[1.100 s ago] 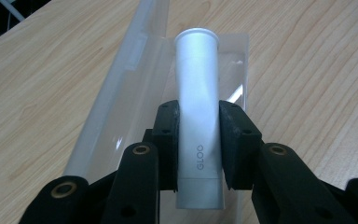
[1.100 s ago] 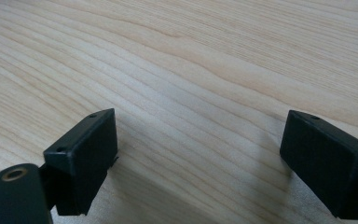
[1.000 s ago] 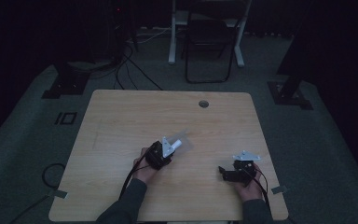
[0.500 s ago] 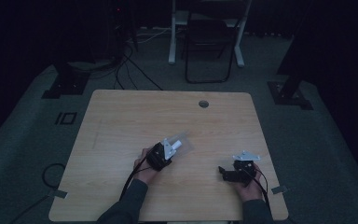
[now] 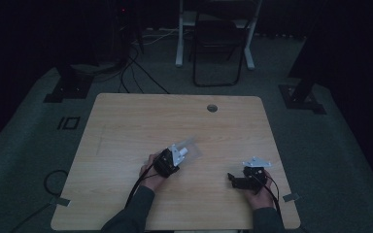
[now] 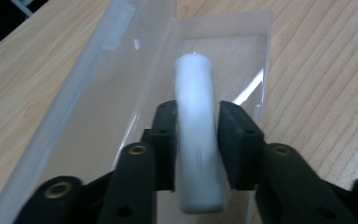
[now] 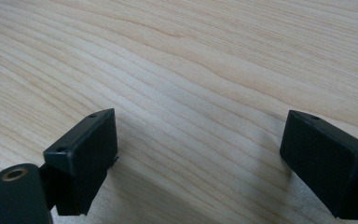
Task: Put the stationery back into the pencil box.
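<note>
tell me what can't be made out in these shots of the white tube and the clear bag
- White tube: its near end is cut off by the bottom edge of the left gripper view; its sides are covered by the left gripper.
- Clear bag: in the high view, too small and dim to tell whether its mouth is open.
- Right gripper: its jaws stand apart over bare table; the body is out of frame.

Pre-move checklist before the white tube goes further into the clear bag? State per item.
1. Left gripper shut on the white tube: ok.
2. Tube tip over the clear bag: ok.
3. Tube actually inside the bag mouth: cannot tell.
4. Right gripper open, jaws wide apart, nothing between them: ok.
5. Right gripper bracing the bag: not ok; it sits apart over bare table.
</note>
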